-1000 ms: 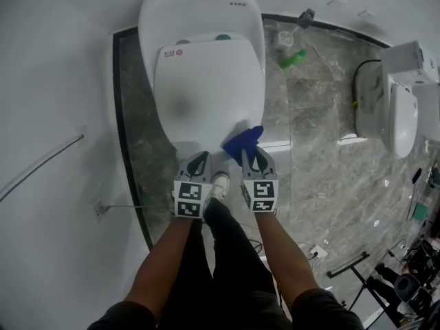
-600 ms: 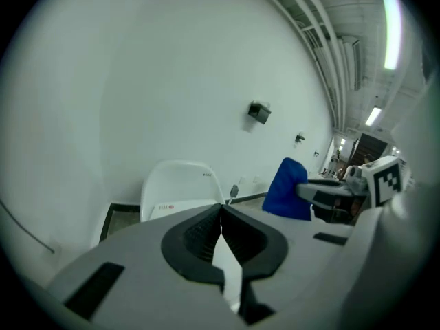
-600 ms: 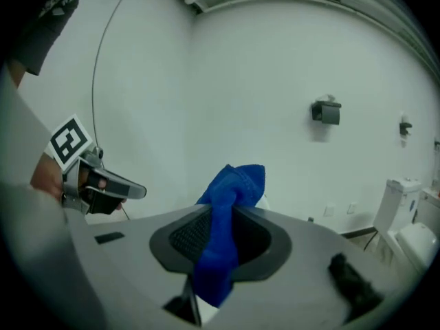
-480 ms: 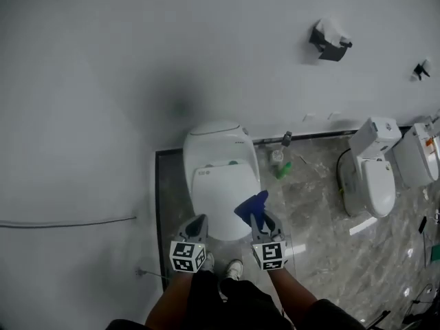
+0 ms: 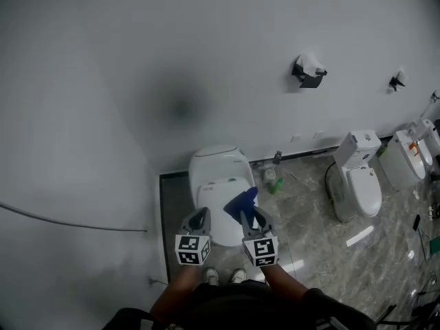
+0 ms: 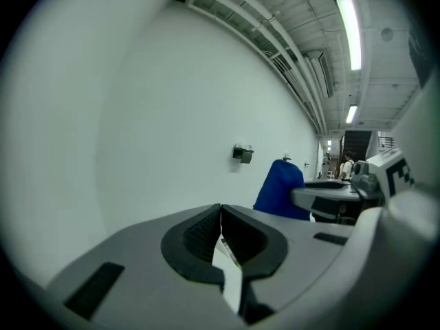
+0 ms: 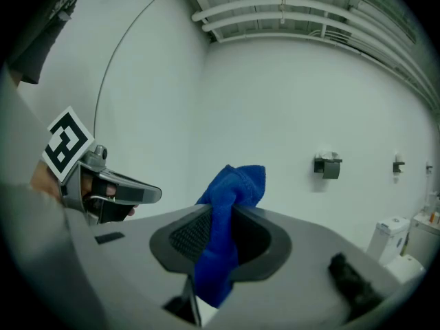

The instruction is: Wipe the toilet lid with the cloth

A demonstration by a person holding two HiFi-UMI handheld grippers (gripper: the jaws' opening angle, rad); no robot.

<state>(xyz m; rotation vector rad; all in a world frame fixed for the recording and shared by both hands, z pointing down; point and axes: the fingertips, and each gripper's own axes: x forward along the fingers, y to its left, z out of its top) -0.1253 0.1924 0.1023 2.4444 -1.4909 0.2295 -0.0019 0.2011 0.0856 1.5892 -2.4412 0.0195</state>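
Far below me in the head view stands the white toilet with its lid (image 5: pixel 216 199) down. Both grippers are held high over its front edge. My left gripper (image 5: pixel 199 216) is shut, with nothing between its jaws; the left gripper view confirms the left gripper (image 6: pixel 221 215) has its pads together. My right gripper (image 5: pixel 249 216) is shut on a blue cloth (image 5: pixel 240 201). In the right gripper view the blue cloth (image 7: pixel 230 205) sticks up between the ribbed pads and hangs below them. The cloth (image 6: pixel 278 188) hangs clear of the lid.
A white wall rises behind the toilet, with a paper holder (image 5: pixel 307 71) on it. A green bottle (image 5: pixel 275 184) lies on the marble floor beside the toilet. A second toilet (image 5: pixel 357 177) stands to the right. A cable (image 5: pixel 69 222) runs along the left wall.
Both grippers have risen well above the toilet, and the head view has lifted with them, so the toilet looks smaller. The blue cloth stays in the right gripper.
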